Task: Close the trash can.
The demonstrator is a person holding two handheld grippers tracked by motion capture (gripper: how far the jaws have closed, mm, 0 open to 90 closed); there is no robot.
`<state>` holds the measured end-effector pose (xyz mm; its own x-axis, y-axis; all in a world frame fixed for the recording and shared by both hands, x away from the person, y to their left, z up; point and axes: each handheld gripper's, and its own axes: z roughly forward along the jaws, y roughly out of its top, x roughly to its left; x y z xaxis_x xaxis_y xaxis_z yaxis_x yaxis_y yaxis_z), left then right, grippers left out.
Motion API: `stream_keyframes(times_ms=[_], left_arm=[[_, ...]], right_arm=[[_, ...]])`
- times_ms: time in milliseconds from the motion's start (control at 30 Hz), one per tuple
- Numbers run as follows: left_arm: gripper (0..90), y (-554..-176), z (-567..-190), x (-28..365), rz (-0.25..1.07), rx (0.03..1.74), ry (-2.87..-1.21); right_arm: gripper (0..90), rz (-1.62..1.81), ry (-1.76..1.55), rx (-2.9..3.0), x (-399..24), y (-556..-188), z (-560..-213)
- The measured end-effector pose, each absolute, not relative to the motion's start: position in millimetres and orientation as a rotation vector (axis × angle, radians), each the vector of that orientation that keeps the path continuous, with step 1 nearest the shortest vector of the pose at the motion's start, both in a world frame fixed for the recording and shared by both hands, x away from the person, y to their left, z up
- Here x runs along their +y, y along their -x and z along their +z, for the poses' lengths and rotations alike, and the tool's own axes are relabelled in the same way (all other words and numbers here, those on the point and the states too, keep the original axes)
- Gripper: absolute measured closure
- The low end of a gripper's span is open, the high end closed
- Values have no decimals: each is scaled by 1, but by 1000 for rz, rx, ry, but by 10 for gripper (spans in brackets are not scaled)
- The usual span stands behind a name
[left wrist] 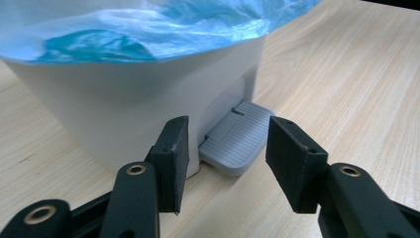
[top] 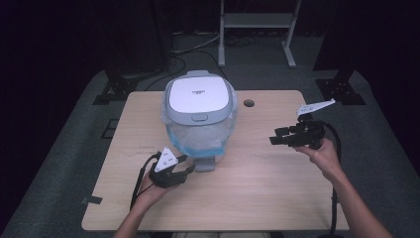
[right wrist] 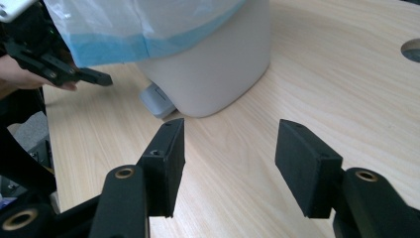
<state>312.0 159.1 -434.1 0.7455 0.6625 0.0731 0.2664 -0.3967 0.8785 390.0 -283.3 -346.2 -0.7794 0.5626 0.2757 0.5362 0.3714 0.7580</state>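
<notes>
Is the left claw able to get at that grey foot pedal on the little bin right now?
Probably yes. The left claw points straight at the grey pedal at the foot of the bin, jaws apart, with only bare table in between.

Both hand-held grippers (top: 187, 170) (top: 274, 138) open, empty.

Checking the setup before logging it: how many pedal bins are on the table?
1. The pedal bin stands at the table's far middle, lid shut, blue liner over its rim, pedal facing the person.
</notes>
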Motion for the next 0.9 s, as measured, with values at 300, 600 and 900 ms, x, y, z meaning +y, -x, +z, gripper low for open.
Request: stream_keyframes(times_ms=[300, 600, 900], left_arm=[[478, -310, -431, 171, 533, 722, -1962], [471, -308, -430, 181, 555, 740, -1954], [438, -306, -432, 188, 553, 751, -1945]], right_arm=[[423, 1412, -1052, 2563, -290, -384, -356], [420, 1411, -1099, 2544, -300, -377, -371], [408, 1410, -1116, 2528, -306, -368, -379]])
